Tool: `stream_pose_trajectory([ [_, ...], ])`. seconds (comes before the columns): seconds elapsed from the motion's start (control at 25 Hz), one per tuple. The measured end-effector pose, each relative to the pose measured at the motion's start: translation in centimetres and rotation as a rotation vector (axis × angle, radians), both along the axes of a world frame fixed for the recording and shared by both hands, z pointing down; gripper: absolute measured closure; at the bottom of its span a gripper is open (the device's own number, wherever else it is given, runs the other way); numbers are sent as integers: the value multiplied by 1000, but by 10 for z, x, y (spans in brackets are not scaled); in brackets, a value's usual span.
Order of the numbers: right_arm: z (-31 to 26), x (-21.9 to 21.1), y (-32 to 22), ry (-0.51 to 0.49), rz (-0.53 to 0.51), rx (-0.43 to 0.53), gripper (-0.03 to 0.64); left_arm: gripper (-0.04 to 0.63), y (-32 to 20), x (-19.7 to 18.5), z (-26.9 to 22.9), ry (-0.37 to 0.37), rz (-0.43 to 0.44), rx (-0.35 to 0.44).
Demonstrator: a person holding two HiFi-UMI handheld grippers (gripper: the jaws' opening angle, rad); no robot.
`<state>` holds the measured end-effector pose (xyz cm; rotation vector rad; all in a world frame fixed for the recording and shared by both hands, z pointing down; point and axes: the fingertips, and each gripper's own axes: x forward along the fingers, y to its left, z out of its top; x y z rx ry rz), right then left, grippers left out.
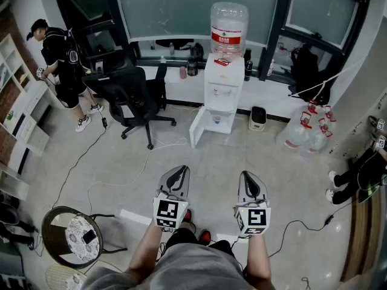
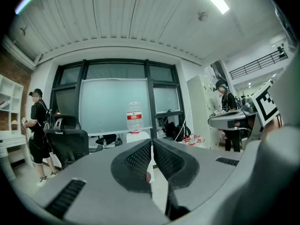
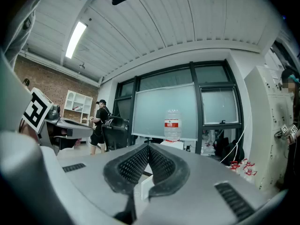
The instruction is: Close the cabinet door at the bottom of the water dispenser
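Note:
The white water dispenser (image 1: 222, 83) stands against the far window wall with a clear bottle (image 1: 228, 29) on top. Its bottom cabinet door (image 1: 199, 125) hangs open, swung out to the left. Both grippers are held low and well short of it, several steps of floor away. My left gripper (image 1: 181, 169) is shut with nothing between its jaws, and so is my right gripper (image 1: 247, 175). The left gripper (image 2: 152, 146) points at the dispenser, with the bottle (image 2: 134, 118) just above its tips. The right gripper (image 3: 148, 149) has the bottle (image 3: 172, 124) slightly right of its tips.
A black office chair (image 1: 130, 95) stands left of the dispenser, and a person (image 1: 60, 59) is by the white shelves at far left. A small bin (image 1: 258, 118) and several water jugs (image 1: 305, 132) sit to the right. Cables cross the floor; a round stool (image 1: 75, 234) is near left.

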<state>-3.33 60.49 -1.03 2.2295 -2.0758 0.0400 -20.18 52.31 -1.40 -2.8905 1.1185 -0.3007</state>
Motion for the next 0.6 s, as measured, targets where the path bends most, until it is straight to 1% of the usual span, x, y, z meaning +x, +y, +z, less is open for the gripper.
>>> stream_pose_trajectory([
  [0.4,2,13,2,-4,11,16,598,560,-2,8,5,-3,-5,7],
  [0.6,3,20,-14,-3,10,21,598,560,-20,12,7,1,-13,7],
])
